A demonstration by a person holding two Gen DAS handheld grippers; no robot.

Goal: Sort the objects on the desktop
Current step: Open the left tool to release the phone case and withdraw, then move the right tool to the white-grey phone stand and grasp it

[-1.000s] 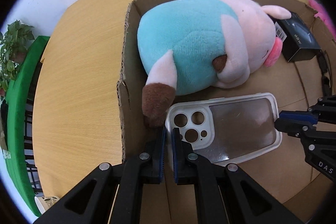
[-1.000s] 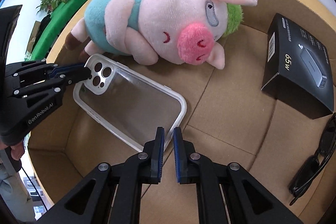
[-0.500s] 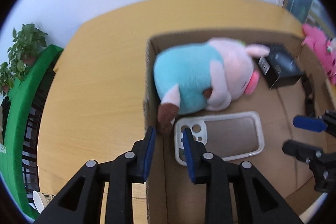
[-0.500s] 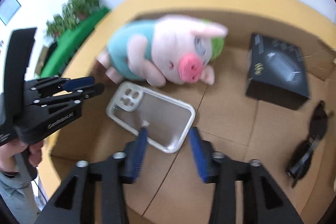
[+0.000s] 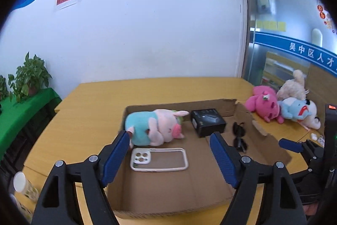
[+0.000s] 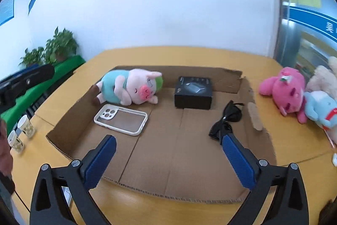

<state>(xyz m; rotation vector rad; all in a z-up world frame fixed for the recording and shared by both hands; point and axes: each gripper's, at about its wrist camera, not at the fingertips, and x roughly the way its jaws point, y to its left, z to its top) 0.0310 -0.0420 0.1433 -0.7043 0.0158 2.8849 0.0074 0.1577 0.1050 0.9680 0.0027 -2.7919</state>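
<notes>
A shallow cardboard box (image 5: 179, 189) (image 6: 168, 161) lies on the wooden table. In it rest a clear phone case (image 5: 159, 159) (image 6: 121, 119), a pink and teal plush pig (image 5: 155, 128) (image 6: 128, 89), a black carton (image 5: 207, 121) (image 6: 193, 92) and black sunglasses (image 5: 239, 136) (image 6: 226, 119). My left gripper (image 5: 170, 138) hangs above the box's near edge, jaws opening, nothing between them. My right gripper (image 6: 168, 140) is likewise raised and pulled back, jaws opening wide and empty; it also shows at the right (image 5: 294, 146) in the left wrist view.
Three plush toys, pink (image 5: 265, 102) (image 6: 284, 85), cream (image 5: 294, 85) and blue (image 5: 297, 108) (image 6: 320, 109), lie on the table right of the box. Paper cups (image 6: 25, 125) (image 5: 21, 180) stand at the left. Potted plants (image 5: 29, 77) (image 6: 61, 43) sit on a green-covered stand.
Both grippers let go of the phone case, opened wide, and rose and drew back from the box. The case now lies flat on the box floor.
</notes>
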